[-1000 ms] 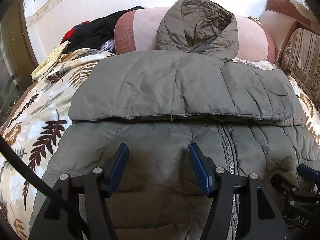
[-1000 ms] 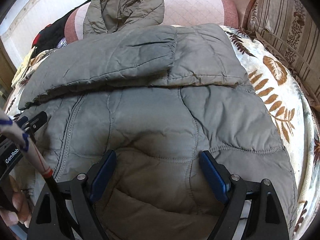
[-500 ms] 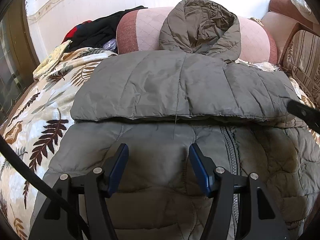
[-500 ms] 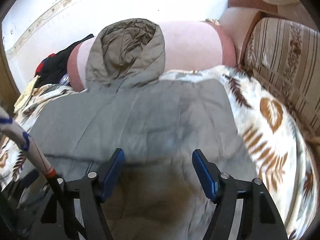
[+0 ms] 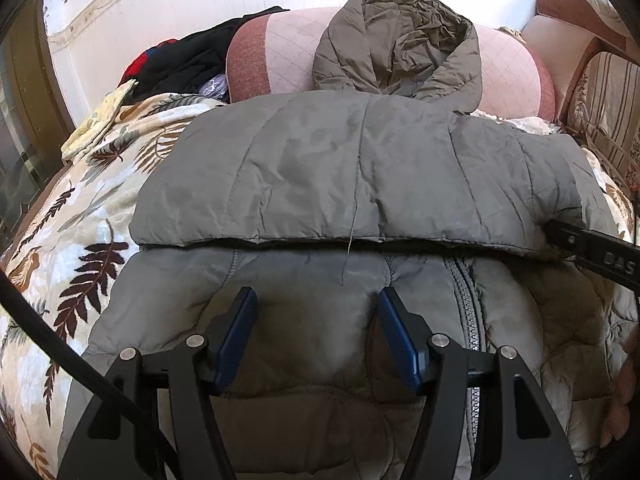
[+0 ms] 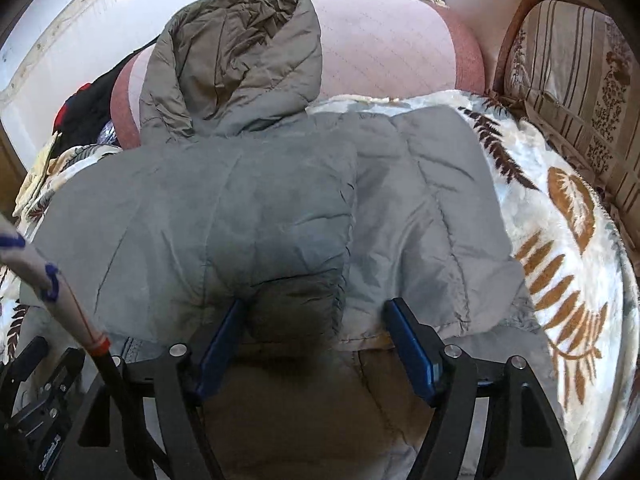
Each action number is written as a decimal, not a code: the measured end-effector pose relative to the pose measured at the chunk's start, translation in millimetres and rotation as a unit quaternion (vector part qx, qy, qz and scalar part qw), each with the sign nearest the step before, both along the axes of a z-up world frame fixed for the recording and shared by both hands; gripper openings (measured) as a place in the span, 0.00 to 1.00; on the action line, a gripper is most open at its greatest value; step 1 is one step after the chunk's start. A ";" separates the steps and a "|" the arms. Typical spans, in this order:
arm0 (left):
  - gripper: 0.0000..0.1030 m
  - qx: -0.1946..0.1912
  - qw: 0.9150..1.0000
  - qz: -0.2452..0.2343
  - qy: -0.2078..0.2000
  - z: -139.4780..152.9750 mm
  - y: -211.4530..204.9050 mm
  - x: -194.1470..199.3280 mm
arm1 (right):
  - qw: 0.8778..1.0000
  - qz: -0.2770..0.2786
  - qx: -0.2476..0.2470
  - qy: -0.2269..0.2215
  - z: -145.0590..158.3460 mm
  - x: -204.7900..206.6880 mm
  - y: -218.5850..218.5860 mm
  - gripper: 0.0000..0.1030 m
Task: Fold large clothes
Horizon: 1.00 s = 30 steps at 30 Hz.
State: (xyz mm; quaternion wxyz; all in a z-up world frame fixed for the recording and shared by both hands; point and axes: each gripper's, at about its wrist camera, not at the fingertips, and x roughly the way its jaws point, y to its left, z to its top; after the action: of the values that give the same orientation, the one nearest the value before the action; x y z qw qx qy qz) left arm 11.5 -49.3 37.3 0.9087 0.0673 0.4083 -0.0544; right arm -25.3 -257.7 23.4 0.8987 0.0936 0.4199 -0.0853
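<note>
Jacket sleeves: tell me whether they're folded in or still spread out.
Folded in. Both sleeves lie crosswise over the jacket chest, covering the zipper top, below the hood.

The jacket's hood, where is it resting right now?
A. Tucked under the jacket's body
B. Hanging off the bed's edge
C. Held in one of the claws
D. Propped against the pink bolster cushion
D: the hood lies open against the pink bolster cushion behind the jacket, and both claws sit low over the jacket's body, gripping nothing.
</note>
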 end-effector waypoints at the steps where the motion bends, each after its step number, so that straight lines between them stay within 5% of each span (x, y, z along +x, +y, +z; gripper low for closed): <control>1: 0.60 0.000 1.000 0.000 -0.001 0.5 0.5 -0.7 | 1.000 0.002 0.003 -0.006 4.7 -5.7 0.9 0.75; 30: 0.61 0.004 1.000 0.002 0.003 -2.0 1.5 -0.1 | 0.999 0.035 -0.003 0.041 -22.3 -20.8 17.0 0.77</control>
State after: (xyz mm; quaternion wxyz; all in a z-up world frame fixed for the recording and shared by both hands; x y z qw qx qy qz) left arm 11.4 -47.8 35.3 0.9075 0.0699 0.4110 -0.0506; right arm -46.0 -240.7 1.1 0.8832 0.0728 0.4596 -0.0586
